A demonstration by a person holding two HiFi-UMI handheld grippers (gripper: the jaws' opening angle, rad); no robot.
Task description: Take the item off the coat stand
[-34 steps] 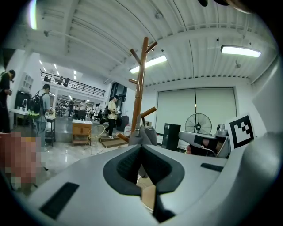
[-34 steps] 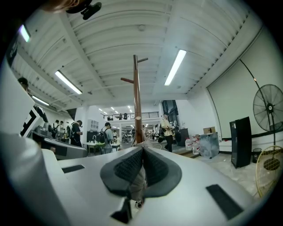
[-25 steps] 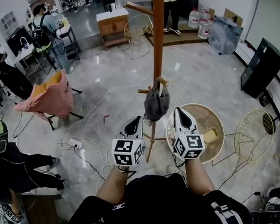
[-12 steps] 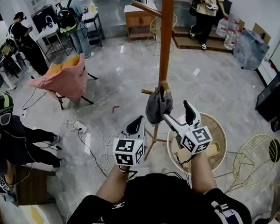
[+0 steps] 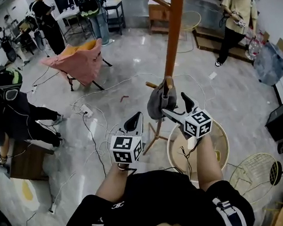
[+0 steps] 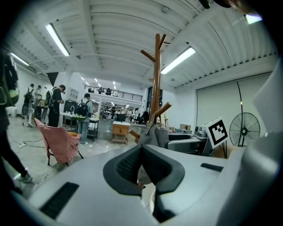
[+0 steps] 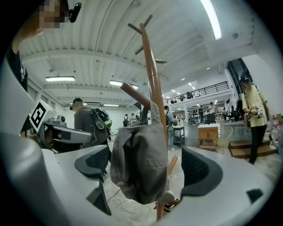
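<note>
— Where's the bag?
— The grey bag [image 5: 159, 102] hangs on a low peg of the wooden coat stand [image 5: 173, 28], just in front of the person.
— And the right gripper?
— The right gripper [image 5: 175, 105] is up at the bag. Its jaws are opening, one on each side of it, and the pads aren't pressing the cloth.
— The left one?
— The left gripper [image 5: 134, 120] sits nearer and to the left, apart from the bag. Its jaws look closed and empty, though the tips are hard to make out.
</note>
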